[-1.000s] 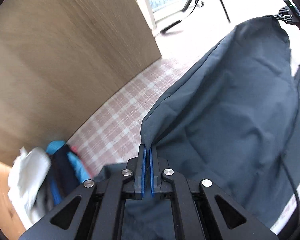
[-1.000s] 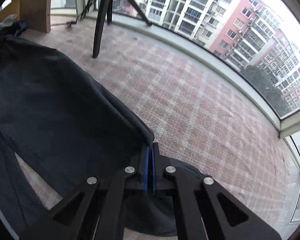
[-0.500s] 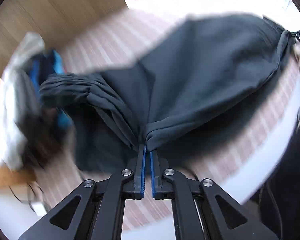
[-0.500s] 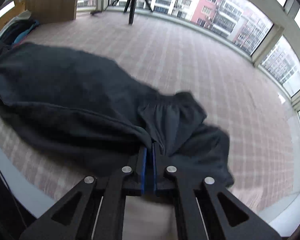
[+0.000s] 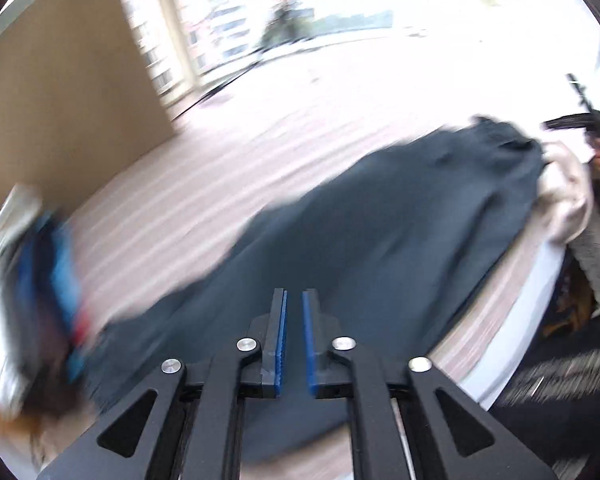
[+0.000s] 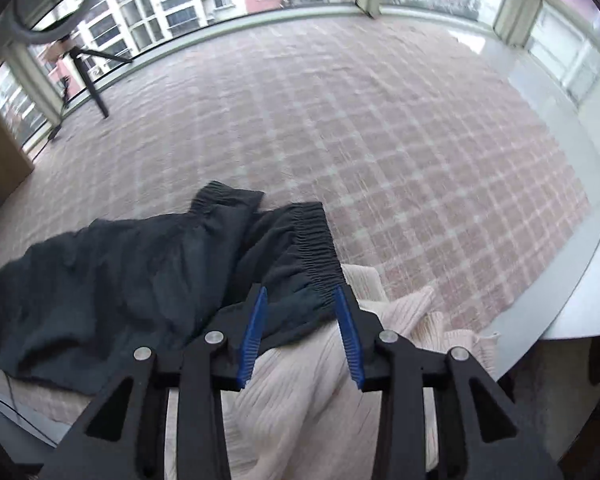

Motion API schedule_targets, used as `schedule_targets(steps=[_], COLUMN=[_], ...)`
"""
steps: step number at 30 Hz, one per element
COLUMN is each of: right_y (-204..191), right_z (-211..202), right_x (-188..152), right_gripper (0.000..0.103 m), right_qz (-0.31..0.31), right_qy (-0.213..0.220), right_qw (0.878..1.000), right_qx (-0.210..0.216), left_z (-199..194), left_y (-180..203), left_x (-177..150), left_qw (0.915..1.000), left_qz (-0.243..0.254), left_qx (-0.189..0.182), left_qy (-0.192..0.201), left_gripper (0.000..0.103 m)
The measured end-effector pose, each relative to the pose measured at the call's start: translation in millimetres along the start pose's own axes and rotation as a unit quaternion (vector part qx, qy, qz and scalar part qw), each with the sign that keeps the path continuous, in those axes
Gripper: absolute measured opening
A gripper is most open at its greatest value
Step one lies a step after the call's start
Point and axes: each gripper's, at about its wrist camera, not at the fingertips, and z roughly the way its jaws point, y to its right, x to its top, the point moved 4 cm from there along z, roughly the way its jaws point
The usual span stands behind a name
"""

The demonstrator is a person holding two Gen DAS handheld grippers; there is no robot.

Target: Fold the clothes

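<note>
Now that both corners have been let go, the right claw (image 6: 300, 332) is seen with its jaws spread, having just been opening; the dark trousers' gathered waistband (image 6: 316, 248) lies beyond and below the blue pads (image 6: 252, 336), and no pinch on cloth is shown. The left claw (image 5: 294, 336) is parted only by a narrow slit, its jaws having eased apart over the last second, and nothing is held between them, where a second ago a fold of the fabric was clamped.

- A second ago the dark trousers (image 5: 380, 248) were hung in the air between the two claws; now they are laid out long across the pink checked worktop (image 6: 400, 140).
- The waistband end is draped partly over a cream knitted garment (image 6: 320, 400) at the near edge.
- The leg end is stretched toward a heap of blue and white clothes (image 5: 40, 280) at the far left; contact cannot be told through the blur.
- Left view is heavily smeared by motion.

Judgement: the lay-down is done; the first fold is not yet made. The cloth is rumpled near the waistband, so smoothing is probably needed first.
</note>
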Motion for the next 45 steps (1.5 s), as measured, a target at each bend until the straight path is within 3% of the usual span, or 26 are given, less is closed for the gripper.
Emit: schedule_targets(steps=[3, 7, 12, 15, 18, 20, 21, 22, 24, 27, 31, 33, 36, 41, 45], right_y=[29.8, 42.0, 45.9, 47.8, 49.4, 51.0, 52.4, 55.2, 60.6, 67.6, 78.5, 82.1, 83.9, 82.8, 81.8], right_z=[31.6, 49.6, 55.4, 54.7, 51.3, 46.8, 45.3, 45.1, 45.0, 47.5, 50.8, 54.5, 59.7, 61.5, 63.2], right_x=[8.5, 7.9, 3.2, 1.4, 4.5, 6.8, 8.0, 9.4, 12.1, 14.5, 8.7, 5.6, 3.5, -0.4, 1.5], right_gripper=[0.035, 0.035, 0.036, 0.031, 0.025, 0.025, 0.025, 0.025, 0.024, 0.024, 0.024, 0.025, 0.025, 0.025, 0.025], right_qz=[0.055, 0.04, 0.047, 0.042, 0.054, 0.059, 0.062, 0.07, 0.084, 0.1, 0.112, 0.119, 0.122, 0.114, 0.116], right_qy=[-0.054, -0.079, -0.096, -0.091, -0.07, -0.048, -0.037, -0.026, -0.007, -0.003, -0.012, -0.025, -0.032, -0.025, -0.022], right_qw=[0.997, 0.995, 0.985, 0.981, 0.972, 0.97, 0.969, 0.969, 0.967, 0.963, 0.955, 0.95, 0.949, 0.956, 0.955], right_qx=[0.023, 0.045, 0.138, 0.167, 0.216, 0.231, 0.235, 0.236, 0.239, 0.25, 0.273, 0.289, 0.289, 0.27, 0.271], left_z=[35.9, 90.2, 139.7, 172.9, 204.0, 215.4, 219.5, 219.9, 213.8, 189.1, 150.8, 144.1, 141.9, 149.9, 178.0], left_y=[85.0, 188.5, 281.5, 291.9, 290.1, 290.8, 291.9, 294.1, 302.3, 330.6, 397.3, 417.4, 412.2, 352.5, 311.3], left_x=[55.9, 113.5, 150.8, 170.0, 180.9, 186.7, 189.2, 191.6, 197.6, 208.6, 213.4, 211.4, 207.6, 203.5, 191.9], left_qw=[0.9967, 0.9816, 0.9715, 0.9665, 0.9526, 0.952, 0.9537, 0.9565, 0.9604, 0.9638, 0.9495, 0.9485, 0.9503, 0.9652, 0.9518], left_qz=[0.028, 0.002, -0.024, -0.074, -0.145, -0.165, -0.171, -0.171, -0.159, -0.102, 0.026, 0.068, 0.076, 0.005, -0.119], left_qx=[-0.074, -0.191, -0.229, -0.234, -0.247, -0.235, -0.224, -0.215, -0.216, -0.242, -0.312, -0.309, -0.301, -0.26, -0.27], left_qy=[0.019, -0.011, -0.055, -0.075, -0.102, -0.106, -0.105, -0.098, -0.077, -0.044, -0.016, -0.012, -0.017, -0.028, -0.083], left_gripper=[0.02, 0.028, 0.031, 0.035, 0.035, 0.035, 0.028, 0.014, 0.0, 0.001, 0.005, 0.008, 0.017, 0.02, 0.034])
